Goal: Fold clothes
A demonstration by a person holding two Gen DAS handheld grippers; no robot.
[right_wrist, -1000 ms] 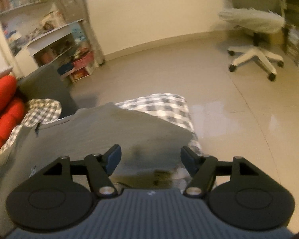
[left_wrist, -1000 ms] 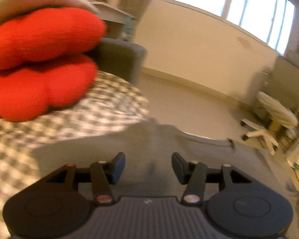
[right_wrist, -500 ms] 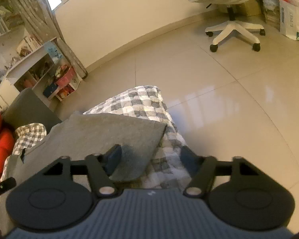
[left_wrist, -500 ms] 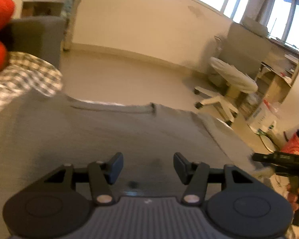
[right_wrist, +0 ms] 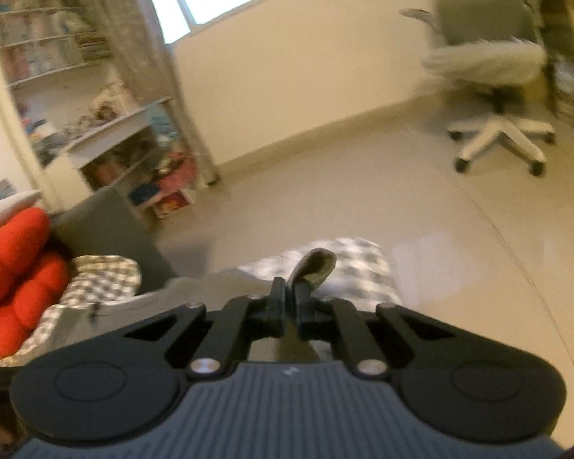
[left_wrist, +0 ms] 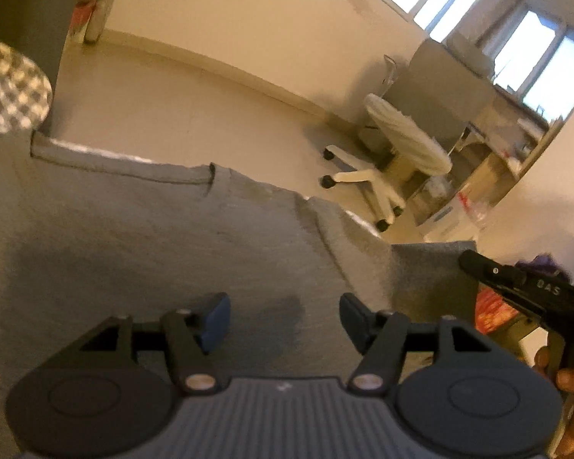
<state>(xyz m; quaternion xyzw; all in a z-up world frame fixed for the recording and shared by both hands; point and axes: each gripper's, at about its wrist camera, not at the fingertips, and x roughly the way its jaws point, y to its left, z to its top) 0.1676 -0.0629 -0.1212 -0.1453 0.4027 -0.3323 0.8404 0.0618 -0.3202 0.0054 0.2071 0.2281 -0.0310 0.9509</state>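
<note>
Near: left tongs (left_wrist: 285, 319) opening, nothing between, over grey garment (left_wrist: 134, 229) spread flat on checked bed (right_wrist: 103, 279). Right tongs (right_wrist: 287, 306) clenched on garment's right edge. Far: floor. Folding barely begun; all folds remain.

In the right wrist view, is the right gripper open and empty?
No, the right gripper is shut on a fold of the grey garment, which sticks out beyond its fingertips.

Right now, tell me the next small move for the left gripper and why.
Probably lower the left gripper onto the grey garment and close. Its jaws are opening over flat cloth with nothing between them, while the right gripper is already shut on the garment's edge, so a second grip seems needed before folding.
</note>
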